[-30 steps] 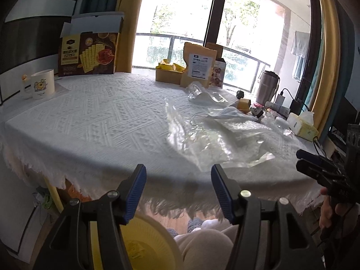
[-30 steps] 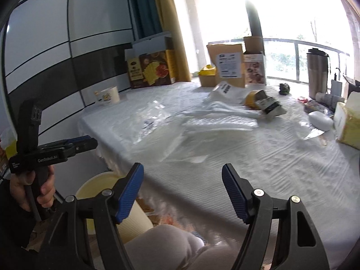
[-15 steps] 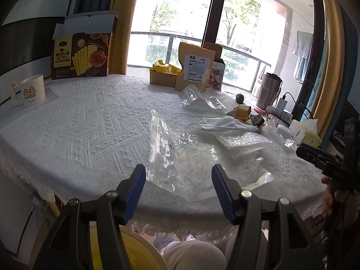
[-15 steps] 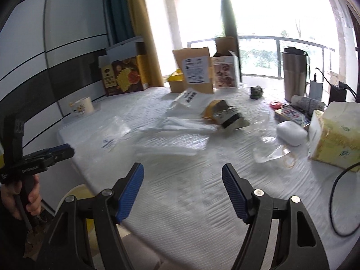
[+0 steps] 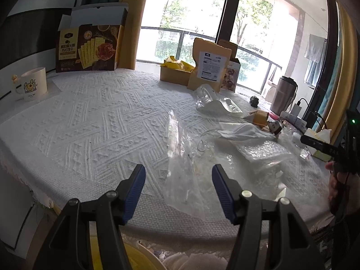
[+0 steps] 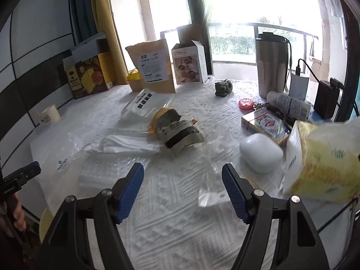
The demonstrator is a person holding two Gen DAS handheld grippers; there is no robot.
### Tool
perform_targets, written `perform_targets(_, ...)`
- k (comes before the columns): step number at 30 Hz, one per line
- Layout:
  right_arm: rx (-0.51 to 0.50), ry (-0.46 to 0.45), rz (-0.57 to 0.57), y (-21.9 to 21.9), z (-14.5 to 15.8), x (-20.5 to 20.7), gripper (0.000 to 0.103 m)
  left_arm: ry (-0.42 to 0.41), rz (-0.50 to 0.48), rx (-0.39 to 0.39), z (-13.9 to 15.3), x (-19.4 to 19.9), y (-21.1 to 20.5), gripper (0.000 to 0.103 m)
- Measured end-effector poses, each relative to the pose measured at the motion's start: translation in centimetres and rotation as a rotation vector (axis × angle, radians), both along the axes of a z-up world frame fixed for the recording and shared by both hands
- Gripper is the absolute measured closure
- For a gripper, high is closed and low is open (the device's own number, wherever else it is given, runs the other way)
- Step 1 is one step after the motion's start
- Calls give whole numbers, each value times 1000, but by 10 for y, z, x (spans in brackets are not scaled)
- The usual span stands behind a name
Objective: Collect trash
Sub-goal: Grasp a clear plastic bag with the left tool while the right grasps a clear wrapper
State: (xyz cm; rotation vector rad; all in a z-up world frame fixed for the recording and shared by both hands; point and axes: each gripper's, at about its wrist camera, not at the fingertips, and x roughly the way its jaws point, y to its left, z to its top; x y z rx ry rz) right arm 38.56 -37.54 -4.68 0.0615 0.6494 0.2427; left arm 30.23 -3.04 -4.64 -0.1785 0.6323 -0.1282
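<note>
The tabletop [image 5: 85, 121], under a white embossed cloth with a frayed near edge, lies bare on its left half toward the mug [image 5: 31, 87], while boxes line the far window edge. A crinkled clear plastic bag [image 5: 180, 157] lies near the front edge, its long axis running away from the left gripper [image 5: 177, 180], whose blue-padded fingers gape wide and empty. The right gripper [image 6: 182, 184], equally spread, hovers above a small clear wrapper [image 6: 210, 196] beside a smooth white case [image 6: 261, 155].
</note>
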Motion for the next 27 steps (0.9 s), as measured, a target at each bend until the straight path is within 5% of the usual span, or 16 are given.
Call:
perform_targets(4, -13, 86, 6, -2, -7, 30, 33, 19, -3, -8, -7, 9, -1, 41)
perform_targets(13, -56, 120, -23, -3, -15, 68, 33, 42, -6, 24, -23, 18, -3, 41)
perform_targets(18, -53, 174, -19, -3, -23, 81, 66, 38, -52, 62, -26, 19, -9, 41)
perform_targets(27, -36, 114, 28, 6, -15, 71, 77, 55, -82, 70, -25, 14, -5, 46)
